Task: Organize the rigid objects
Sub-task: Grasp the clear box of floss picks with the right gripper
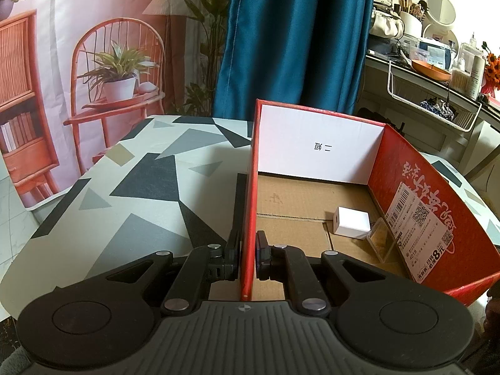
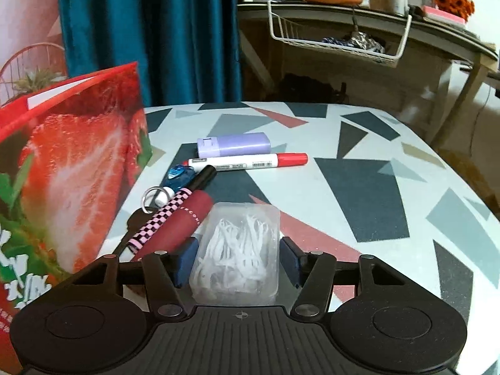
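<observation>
Lying between right hand-held gripper [image 2: 239, 261] pads – clear floss box [image 2: 239, 250]; jaws apart, seemingly not pressing.

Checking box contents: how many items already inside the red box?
2: a white cube on the cardboard floor, and a small clear case leaning against the right wall. The near-right corner is hidden, so more are possible.
</observation>
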Demonstrator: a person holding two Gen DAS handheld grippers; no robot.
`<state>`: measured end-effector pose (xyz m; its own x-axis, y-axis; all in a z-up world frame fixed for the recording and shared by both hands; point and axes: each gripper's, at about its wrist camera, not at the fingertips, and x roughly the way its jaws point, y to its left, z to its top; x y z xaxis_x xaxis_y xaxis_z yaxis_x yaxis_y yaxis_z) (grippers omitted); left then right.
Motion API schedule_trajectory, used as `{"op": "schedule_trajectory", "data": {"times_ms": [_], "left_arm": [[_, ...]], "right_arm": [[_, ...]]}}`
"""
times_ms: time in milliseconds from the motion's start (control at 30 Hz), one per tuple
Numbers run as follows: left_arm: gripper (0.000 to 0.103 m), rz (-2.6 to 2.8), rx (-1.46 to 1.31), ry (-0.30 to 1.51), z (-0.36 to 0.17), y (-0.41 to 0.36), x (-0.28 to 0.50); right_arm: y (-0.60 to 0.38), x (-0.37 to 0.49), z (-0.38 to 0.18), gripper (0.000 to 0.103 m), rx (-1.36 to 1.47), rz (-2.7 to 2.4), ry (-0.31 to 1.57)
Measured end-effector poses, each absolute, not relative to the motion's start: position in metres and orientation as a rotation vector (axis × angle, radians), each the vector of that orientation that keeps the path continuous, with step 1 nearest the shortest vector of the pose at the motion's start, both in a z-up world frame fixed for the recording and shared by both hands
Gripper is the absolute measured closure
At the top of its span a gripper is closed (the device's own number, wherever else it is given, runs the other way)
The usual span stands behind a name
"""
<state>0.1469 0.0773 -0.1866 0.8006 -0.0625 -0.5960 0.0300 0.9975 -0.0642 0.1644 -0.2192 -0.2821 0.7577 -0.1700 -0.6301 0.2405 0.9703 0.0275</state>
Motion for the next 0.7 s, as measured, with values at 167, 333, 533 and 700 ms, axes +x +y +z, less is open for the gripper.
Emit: {"op": "schedule_trajectory", "data": {"times_ms": [167, 333, 533, 700], "left_arm": [[0.091, -0.05, -0.05, 0.642, -0.186, 0.078, 0.147], [0.091, -0.05, -0.049, 0.642, -0.186, 0.078, 0.147], [0.09, -0.05, -0.046, 0.644, -0.187, 0.078, 0.148], [0.09, -0.047, -0.044, 0.646, -0.187, 0.078, 0.148]], "right_arm": [[-0.218, 0.167, -0.286, 0.051, 0.08, -0.238, 0.682], [-0.22, 0.17, -0.287, 0.05, 0.084, -0.239, 0.685], [-0.227, 0.173, -0.285, 0.051, 0.111, -0.239, 0.696], [-0.233, 0.175, -0.28, 0.052, 0.164, -0.233, 0.719]]}}
